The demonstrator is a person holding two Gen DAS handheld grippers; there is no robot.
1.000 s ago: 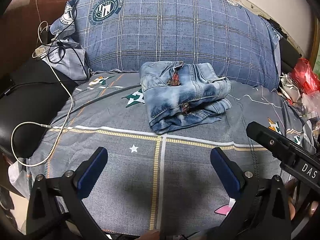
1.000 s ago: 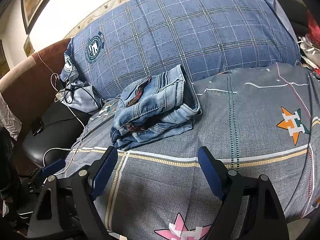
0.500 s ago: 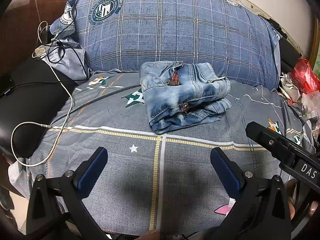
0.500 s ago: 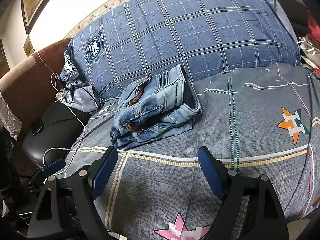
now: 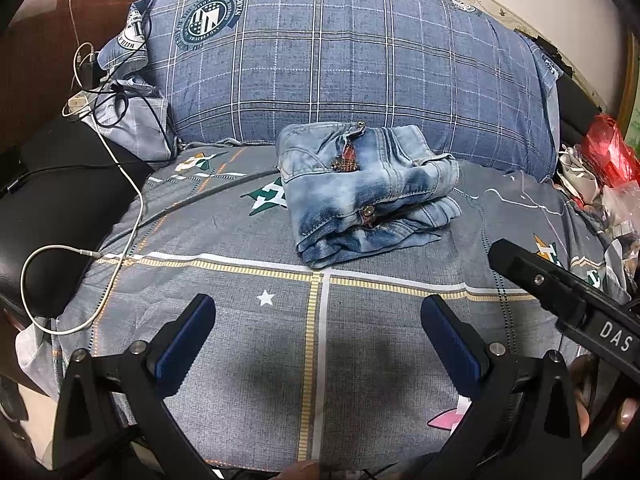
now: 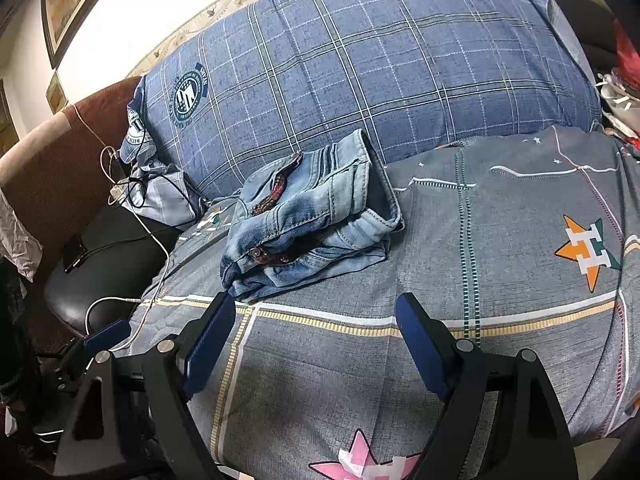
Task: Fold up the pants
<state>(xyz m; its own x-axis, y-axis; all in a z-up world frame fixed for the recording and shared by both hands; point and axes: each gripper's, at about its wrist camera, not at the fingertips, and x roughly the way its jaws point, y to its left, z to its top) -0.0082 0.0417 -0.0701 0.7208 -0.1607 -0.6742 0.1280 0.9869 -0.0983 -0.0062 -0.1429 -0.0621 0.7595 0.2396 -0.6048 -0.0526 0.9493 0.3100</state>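
Faded, stone-washed blue denim pants (image 5: 366, 192) with metal rivets lie on a matt grey woven bedsheet (image 5: 240, 340). Behind them sits a soft blue plaid cloth pillow (image 6: 380, 72); beside the bed, a glossy black leather-look seat (image 6: 104, 264) carries a smooth white plastic-coated cable (image 5: 120, 208).

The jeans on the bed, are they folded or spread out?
Folded: the jeans lie as a compact stacked bundle on the bed, several layers showing.

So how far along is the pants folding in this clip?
Done: the jeans lie in a compact, layered bundle on the bed, in front of the plaid pillow. In hand: nothing; the left hand-held gripper and right hand-held gripper are both open, short of the bundle. Left: apparently nothing, though the bottom layer sticks out slightly.
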